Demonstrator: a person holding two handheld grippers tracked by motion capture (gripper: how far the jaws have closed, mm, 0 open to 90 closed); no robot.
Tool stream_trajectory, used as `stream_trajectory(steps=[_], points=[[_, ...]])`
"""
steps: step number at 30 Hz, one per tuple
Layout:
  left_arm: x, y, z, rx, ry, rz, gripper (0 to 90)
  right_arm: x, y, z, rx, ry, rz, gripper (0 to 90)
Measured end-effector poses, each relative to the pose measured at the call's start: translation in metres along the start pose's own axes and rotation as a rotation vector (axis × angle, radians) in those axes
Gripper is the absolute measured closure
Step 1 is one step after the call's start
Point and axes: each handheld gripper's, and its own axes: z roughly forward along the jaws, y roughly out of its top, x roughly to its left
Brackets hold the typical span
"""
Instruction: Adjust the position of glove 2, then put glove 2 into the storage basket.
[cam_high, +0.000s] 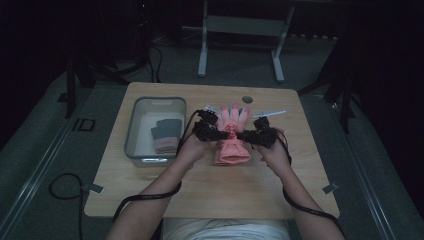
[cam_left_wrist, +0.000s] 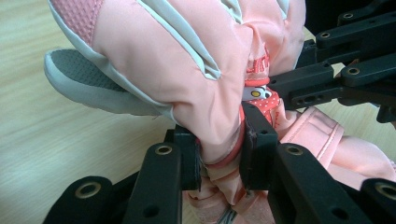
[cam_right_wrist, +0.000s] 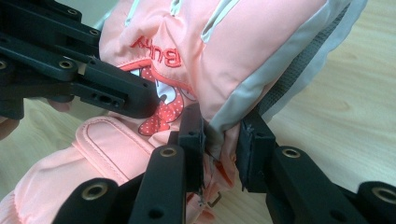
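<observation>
High view alone takes in the grey bin (cam_high: 150, 131) left of both grippers, left gripper view has the left gripper (cam_left_wrist: 219, 144) pinching the pink glove (cam_left_wrist: 187, 70) at its wrist, right gripper view the right gripper (cam_right_wrist: 222, 140) clamped on its opposite edge

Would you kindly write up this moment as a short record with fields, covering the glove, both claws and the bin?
held item: pink glove, fingers pointing away from the person
left claw: shut on the glove's edge near the wrist
right claw: shut on the opposite grey-trimmed edge
glove detail: cartoon patch and red lettering on the back
surface: wooden table
bin: grey, left of the glove, holding another glove, dark and pink
</observation>
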Motion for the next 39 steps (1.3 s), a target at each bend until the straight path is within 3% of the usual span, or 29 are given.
stream_trajectory(steps=[13, 22, 32, 39], points=[[0.014, 0.013, -0.055, -0.036, 0.058, 0.022, 71.8, 0.032, 0.037, 0.002, -0.053, 0.021, -0.042, 74.0], [0.029, 0.011, -0.085, -0.056, 0.091, 0.005, 71.8, 0.056, 0.06, 0.013, -0.066, 0.04, -0.067, 74.0], [0.054, 0.005, -0.125, -0.074, 0.136, -0.025, 71.9, 0.088, 0.088, 0.035, -0.071, 0.07, -0.103, 73.9], [0.074, -0.001, -0.152, -0.07, 0.182, -0.044, 71.9, 0.114, 0.109, 0.06, -0.073, 0.115, -0.12, 73.9]])
